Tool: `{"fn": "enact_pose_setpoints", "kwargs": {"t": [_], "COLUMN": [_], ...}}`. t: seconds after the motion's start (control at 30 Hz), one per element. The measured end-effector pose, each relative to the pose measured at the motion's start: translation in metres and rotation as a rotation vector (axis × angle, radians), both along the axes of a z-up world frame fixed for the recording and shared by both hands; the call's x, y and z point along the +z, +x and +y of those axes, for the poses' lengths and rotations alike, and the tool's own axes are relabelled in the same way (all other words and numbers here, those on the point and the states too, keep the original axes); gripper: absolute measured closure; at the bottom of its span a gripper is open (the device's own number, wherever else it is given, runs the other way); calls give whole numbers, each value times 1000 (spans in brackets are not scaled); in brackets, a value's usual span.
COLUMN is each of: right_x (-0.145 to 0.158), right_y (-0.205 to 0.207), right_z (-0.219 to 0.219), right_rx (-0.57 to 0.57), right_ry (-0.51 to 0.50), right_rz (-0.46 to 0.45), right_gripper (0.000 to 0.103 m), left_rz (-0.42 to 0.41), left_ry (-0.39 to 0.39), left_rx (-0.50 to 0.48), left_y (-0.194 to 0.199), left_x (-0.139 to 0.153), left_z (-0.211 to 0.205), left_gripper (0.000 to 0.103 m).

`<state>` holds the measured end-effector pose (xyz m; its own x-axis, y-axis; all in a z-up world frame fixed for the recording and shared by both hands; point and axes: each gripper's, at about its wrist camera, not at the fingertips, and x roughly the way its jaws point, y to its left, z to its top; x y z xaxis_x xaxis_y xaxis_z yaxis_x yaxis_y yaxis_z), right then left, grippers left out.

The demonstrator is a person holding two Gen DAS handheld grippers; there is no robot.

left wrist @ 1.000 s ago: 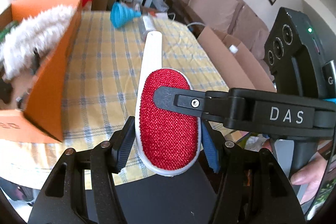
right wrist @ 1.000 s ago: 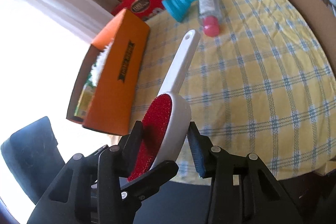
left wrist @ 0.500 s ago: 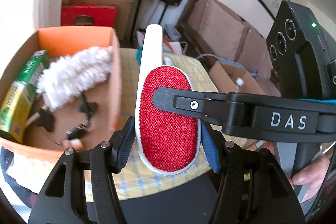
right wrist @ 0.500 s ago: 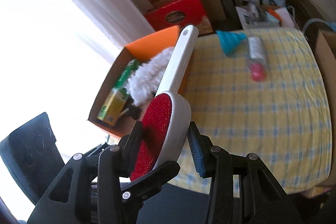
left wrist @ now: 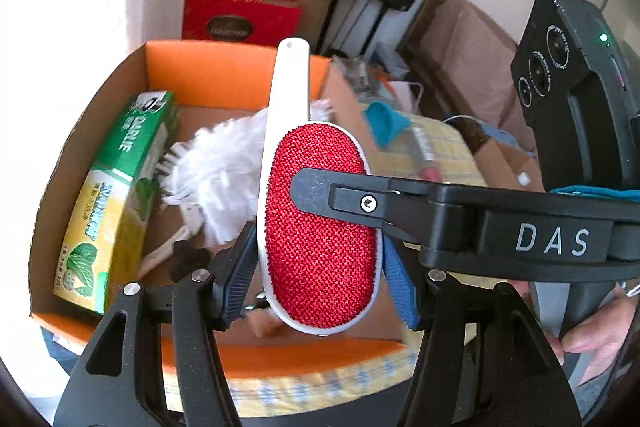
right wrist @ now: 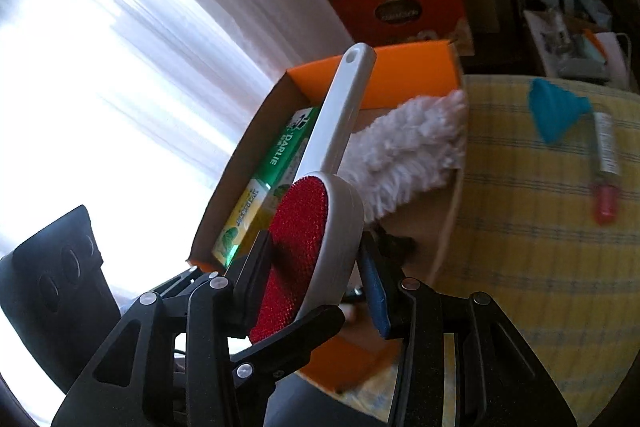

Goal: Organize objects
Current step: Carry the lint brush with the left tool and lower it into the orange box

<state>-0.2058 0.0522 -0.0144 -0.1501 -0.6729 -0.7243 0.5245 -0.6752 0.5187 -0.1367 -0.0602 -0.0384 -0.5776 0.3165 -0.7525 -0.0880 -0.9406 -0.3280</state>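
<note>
Both the left gripper (left wrist: pixel 320 259) and right gripper (right wrist: pixel 316 271) clamp their jaws on the lint brush (left wrist: pixel 318 223) above the orange box (left wrist: pixel 224 75); lower it toward six o'clock, beside the duster (left wrist: pixel 216 171), before releasing.

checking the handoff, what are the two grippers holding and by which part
Both hold the lint brush by its red oval head: left gripper across its edges, right gripper across its red face and white back.

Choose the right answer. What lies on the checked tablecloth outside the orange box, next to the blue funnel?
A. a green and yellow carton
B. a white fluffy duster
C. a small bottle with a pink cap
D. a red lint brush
C: in the right wrist view the small bottle with its pink cap lies on the checked tablecloth beside the blue funnel, outside the orange box.
</note>
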Motion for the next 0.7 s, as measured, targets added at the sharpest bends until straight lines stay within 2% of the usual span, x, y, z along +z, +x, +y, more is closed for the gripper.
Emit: {"fn": "enact_pose_setpoints", "kwargs": {"t": [0.37,0.53,0.63,0.67,0.7], "right_x": [-34,-38,-37,-36,-35], "right_y": [-8,-5,-3,-2,0], "right_z": [-32,-37,-37,-36,-36], "right_rx": [22,22,22,22,21], "right_ry": [74,114,123,128,132], "right_rz": [-23,-6,7,11,18], "right_gripper": [60,60,60,60,60], "left_rz": [-80,-108,-125,-124,-120], "left_ry": [-51,-103,-106,-104,-102], "left_rx": [11,26,26,30,36], "left_y": [-17,-20,-20,-19,-18], "left_x": [-33,-42,-48,-48,-48], "left_z": [-12,-11,-11,-11,-12], "left_gripper": [47,46,47,46,41]}}
